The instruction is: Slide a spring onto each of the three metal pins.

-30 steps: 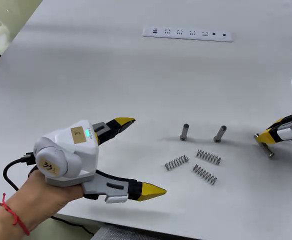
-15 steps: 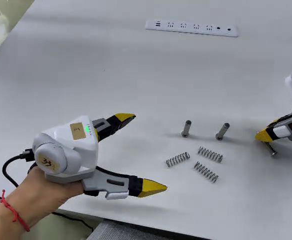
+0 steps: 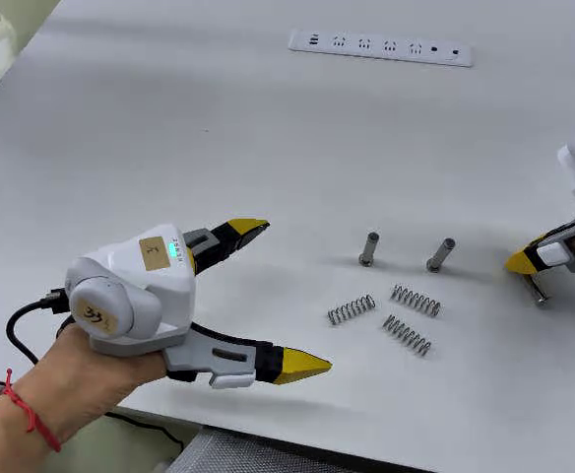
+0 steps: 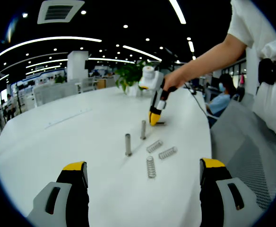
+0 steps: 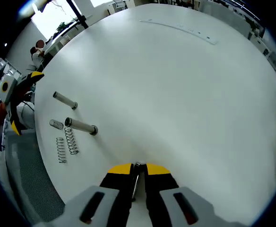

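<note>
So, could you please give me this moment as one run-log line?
left gripper: open, holding nothing | right gripper: shut on third pin | two pins: upright, bare | three springs: loose on table | no spring fitted

Three springs [image 3: 351, 309] [image 3: 415, 301] [image 3: 407, 335] lying loose. Three pins showing: two [image 3: 368, 248] [image 3: 440, 254] standing, third [image 3: 537, 291] sitting pinched in right gripper [image 3: 522, 262]. Two grippers working: that one plus left gripper [image 3: 283, 296], gaping. Two hands [image 3: 81, 384] [image 4: 176, 80] holding them. One strip [image 3: 380, 46] lying beyond.
</note>
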Demonstrator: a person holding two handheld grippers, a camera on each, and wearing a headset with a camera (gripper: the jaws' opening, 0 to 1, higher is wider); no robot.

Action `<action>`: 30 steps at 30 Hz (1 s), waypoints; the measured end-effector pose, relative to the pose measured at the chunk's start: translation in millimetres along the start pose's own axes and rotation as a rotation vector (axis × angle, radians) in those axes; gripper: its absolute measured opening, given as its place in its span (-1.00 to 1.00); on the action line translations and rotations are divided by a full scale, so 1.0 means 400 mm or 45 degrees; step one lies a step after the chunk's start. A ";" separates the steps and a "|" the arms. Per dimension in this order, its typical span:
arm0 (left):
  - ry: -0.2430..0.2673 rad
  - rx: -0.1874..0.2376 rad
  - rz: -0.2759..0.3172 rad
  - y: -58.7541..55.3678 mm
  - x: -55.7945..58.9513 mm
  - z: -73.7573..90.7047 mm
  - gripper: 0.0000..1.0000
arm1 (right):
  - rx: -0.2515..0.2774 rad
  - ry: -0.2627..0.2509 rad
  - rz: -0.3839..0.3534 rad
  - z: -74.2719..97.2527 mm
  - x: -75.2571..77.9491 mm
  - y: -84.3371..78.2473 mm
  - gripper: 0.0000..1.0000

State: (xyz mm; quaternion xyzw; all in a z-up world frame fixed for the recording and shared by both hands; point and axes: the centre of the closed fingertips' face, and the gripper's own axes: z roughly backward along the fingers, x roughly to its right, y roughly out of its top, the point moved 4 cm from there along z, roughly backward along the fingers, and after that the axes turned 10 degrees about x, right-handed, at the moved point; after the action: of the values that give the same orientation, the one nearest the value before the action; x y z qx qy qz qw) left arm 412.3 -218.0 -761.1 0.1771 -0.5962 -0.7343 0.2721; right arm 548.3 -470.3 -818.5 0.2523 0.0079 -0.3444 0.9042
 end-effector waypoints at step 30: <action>0.006 0.010 0.010 -0.002 0.001 0.005 1.00 | -0.074 -0.028 0.213 -0.004 -0.020 0.002 -0.81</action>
State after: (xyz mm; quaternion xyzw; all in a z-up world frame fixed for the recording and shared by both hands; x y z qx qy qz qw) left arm 410.6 -216.7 -761.2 0.1775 -0.5992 -0.7304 0.2756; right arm 542.9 -463.9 -818.1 0.2221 -0.0131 -0.2701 0.9368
